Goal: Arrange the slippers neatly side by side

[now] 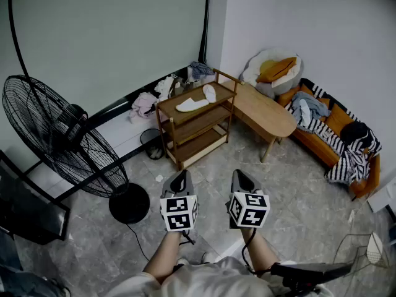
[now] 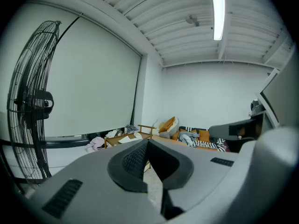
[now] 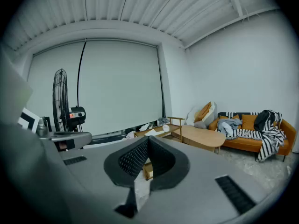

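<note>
Two white slippers lie apart on the top of a wooden shelf rack (image 1: 172, 113): the longer one (image 1: 192, 104) crosswise, the other (image 1: 210, 93) to its right at an angle. Both grippers hover low over the tiled floor, well short of the rack. My left gripper (image 1: 181, 178) is shut and holds nothing, and so is my right gripper (image 1: 241, 177) beside it. In the left gripper view the shut tips (image 2: 147, 141) point toward the rack, where a slipper (image 2: 126, 139) shows small. The right gripper view puts its shut tips (image 3: 148, 138) just below the slippers (image 3: 152, 132).
A large black floor fan (image 1: 52, 138) stands at the left, its base (image 1: 129, 203) close to my left gripper. A wooden table (image 1: 266, 111) adjoins the rack on the right, with an orange sofa (image 1: 334, 129) heaped with clothes behind it. Clothes (image 1: 145, 104) and a bin (image 1: 151, 144) sit by the wall.
</note>
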`<state>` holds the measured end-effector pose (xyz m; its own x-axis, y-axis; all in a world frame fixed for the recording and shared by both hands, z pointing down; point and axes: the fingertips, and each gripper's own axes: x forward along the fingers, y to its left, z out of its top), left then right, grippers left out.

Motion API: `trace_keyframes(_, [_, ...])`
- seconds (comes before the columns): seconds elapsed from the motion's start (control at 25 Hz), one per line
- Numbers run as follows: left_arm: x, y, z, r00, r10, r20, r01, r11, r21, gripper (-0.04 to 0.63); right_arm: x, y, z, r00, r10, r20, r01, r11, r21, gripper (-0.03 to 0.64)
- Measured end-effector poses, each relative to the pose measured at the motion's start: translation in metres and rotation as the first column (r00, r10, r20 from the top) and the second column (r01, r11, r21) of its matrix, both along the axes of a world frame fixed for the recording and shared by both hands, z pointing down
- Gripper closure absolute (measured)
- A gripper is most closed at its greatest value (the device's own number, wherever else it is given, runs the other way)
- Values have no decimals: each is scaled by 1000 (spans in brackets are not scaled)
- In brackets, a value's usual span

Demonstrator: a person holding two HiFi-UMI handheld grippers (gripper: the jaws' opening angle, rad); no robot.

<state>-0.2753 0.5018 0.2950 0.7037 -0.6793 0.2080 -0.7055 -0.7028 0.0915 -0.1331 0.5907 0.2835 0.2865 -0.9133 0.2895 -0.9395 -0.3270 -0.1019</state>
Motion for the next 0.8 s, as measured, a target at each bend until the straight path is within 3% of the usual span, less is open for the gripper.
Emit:
trace_keyframes(0.36, [10,-18,6,1000,4,-3,-4,1000,-13,592,9,-17,0,1000,-2,8,2,1000,19,583])
trace_keyframes(0.8, [51,-29,18,1000,15,10,-14,999,-31,592,46,-25,19,1000,-4,22,5,1000,-30,583])
